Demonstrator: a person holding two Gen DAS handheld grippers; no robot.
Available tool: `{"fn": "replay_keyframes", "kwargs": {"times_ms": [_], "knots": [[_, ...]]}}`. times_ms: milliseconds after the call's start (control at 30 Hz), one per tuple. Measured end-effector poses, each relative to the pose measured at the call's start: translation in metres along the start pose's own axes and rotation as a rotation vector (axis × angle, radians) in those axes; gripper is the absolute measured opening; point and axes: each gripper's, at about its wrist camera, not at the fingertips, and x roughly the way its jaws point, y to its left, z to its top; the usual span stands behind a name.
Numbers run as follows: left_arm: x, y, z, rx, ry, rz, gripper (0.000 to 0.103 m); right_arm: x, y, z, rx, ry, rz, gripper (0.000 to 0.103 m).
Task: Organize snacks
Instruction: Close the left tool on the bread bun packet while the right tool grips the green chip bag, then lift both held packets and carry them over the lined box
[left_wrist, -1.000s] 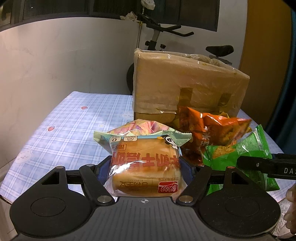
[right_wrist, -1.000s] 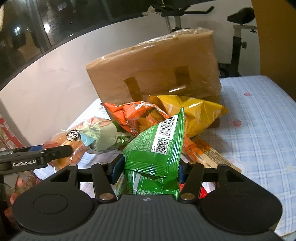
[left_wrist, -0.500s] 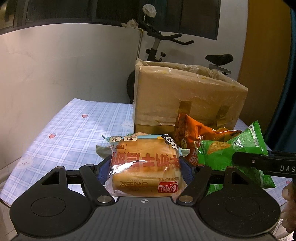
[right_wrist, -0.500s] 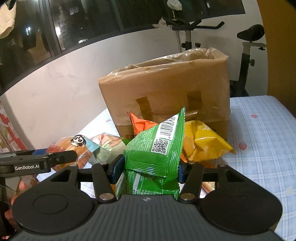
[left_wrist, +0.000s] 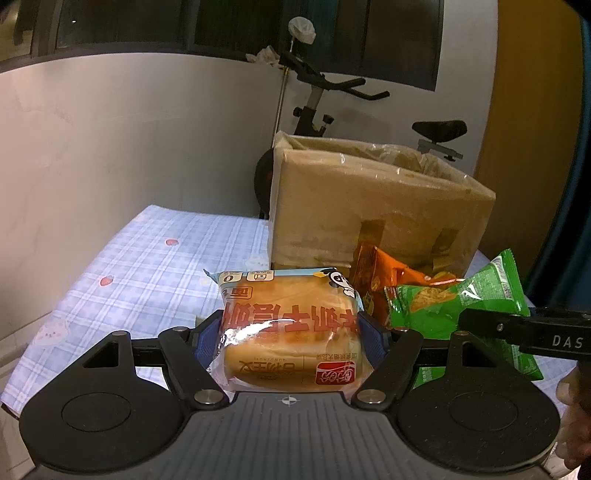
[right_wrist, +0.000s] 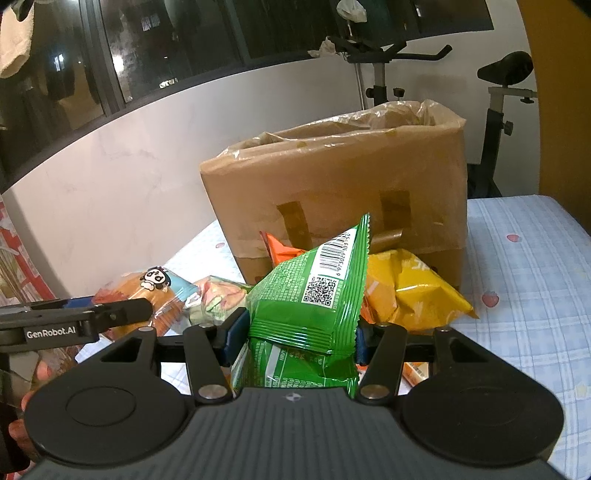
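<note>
My left gripper (left_wrist: 290, 332) is squeezing a bread pack (left_wrist: 290, 332). The blue pads press on both sides of the pack, so it is held tight. The bread is golden, in a clear wrapper with red letters and a small panda at the top corner. It sits up off the table (left_wrist: 147, 266), which has a blue checked cloth with little red strawberries.

My right gripper (right_wrist: 301, 332) is closed on a green snack bag (right_wrist: 310, 306). The bag is crumpled between the pads and its top corner sticks up. I can see a barcode and a square code on its back.

In front of both grippers stands a big brown cardboard box (left_wrist: 373, 206). It has a plastic liner inside and tape on its side. It is open at the top.

An orange snack bag (left_wrist: 384, 277) lies on the table just in front of the box. A yellow snack bag (right_wrist: 410, 291) lies beside it, close to the box too. A pale green and pink pack (right_wrist: 218, 302) lies on the table between my two grippers.

Behind the box is an exercise bike (left_wrist: 325, 96) by the white wall. Dark windows run above the wall.

At the picture edges I see a bit of the person's fingers (right_wrist: 38, 373).
</note>
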Motion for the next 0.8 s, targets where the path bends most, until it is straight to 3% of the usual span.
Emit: {"fn": "replay_keyframes", "kwargs": {"times_ms": [800], "knots": [[0.003, 0.0, 0.017, 0.008, -0.047, 0.002, 0.077, 0.003, -0.006, 0.02, -0.001, -0.057, -0.013, 0.057]]}}
